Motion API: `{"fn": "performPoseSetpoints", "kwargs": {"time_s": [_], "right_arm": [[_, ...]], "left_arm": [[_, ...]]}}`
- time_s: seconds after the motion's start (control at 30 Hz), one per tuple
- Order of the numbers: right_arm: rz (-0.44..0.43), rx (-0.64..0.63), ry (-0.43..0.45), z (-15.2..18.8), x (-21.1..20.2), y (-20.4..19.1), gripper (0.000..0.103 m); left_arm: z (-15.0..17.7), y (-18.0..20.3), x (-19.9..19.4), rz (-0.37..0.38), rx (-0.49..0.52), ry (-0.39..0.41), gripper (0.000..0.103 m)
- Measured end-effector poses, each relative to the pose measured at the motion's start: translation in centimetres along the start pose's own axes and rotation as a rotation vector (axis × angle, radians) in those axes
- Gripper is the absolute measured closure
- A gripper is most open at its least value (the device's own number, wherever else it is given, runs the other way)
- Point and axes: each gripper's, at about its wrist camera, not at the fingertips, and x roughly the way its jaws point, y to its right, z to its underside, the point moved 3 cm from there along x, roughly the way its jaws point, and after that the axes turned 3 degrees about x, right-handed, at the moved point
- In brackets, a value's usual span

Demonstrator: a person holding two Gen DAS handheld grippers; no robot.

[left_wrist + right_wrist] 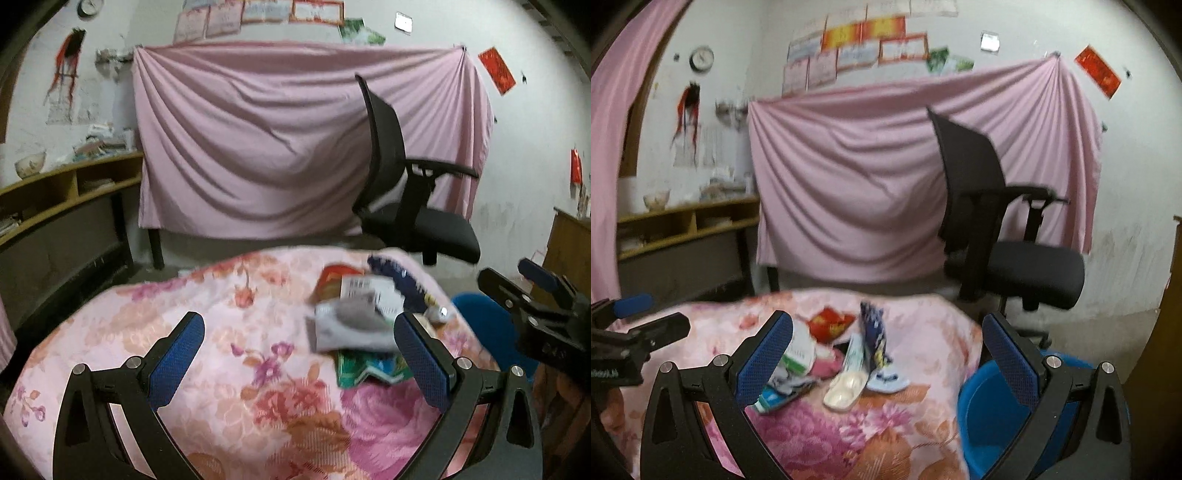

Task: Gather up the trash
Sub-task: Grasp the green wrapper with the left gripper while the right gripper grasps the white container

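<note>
Before the right claw, wrappers

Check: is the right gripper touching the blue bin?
Cannot tell. In the right wrist view, the right gripper overlaps the blue bin, but depth is unclear.

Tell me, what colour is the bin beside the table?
Blue bin, clearest in the right wrist view.

Pink florals, blue accents

Centre frame, the surface wears pink, orange and magenta flowers; a plain pink sheet hangs above; lower right, a blue bin; black chair; a red packet.
</note>
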Motion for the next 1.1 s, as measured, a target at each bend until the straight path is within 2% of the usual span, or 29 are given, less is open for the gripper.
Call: {"fn": "performPoseSetpoints", "kwargs": {"time_s": [0.13,0.2,0.27,0.4,0.47,0.53,0.6,0.73,0.97,1.1], "right_arm": [[-0.002,0.008,-0.096,0.7,1.5,0.2,0.003],[-0.017,0.023,-0.152,1.2,2.2,0.5,0.019],[-0.031,0.034,-0.196,1.6,2.6,0.7,0.030],[-0.082,0.045,-0.299,2.7,3.8,0.7,0.049],[-0.102,0.043,-0.334,3.1,4.1,0.5,0.054],[-0.118,0.039,-0.363,3.4,4.4,0.3,0.056],[-0.130,0.036,-0.389,3.7,4.7,0.0,0.060],[-0.148,0.034,-0.437,4.1,5.5,-0.2,0.060],[-0.176,0.039,-0.495,4.4,6.6,-0.8,0.059],[-0.171,0.029,-0.522,4.5,7.0,-1.3,0.059]], "left_arm": [[0.9,0.2,1.8,0.032,0.014,-0.088,0.003],[1.3,0.3,2.5,0.055,0.012,-0.126,0.003],[1.4,0.2,3.0,0.080,0.009,-0.155,0.007],[1.9,0.9,4.2,0.156,0.015,-0.227,0.028],[1.9,1.4,4.7,0.189,0.024,-0.256,0.036],[2.2,1.9,5.3,0.219,0.035,-0.286,0.048],[2.3,2.3,5.9,0.239,0.037,-0.315,0.056],[2.4,2.5,7.1,0.272,0.018,-0.358,0.065],[2.5,2.8,8.6,0.281,0.014,-0.425,0.066],[2.6,2.9,8.5,0.276,0.021,-0.425,0.066]]}}
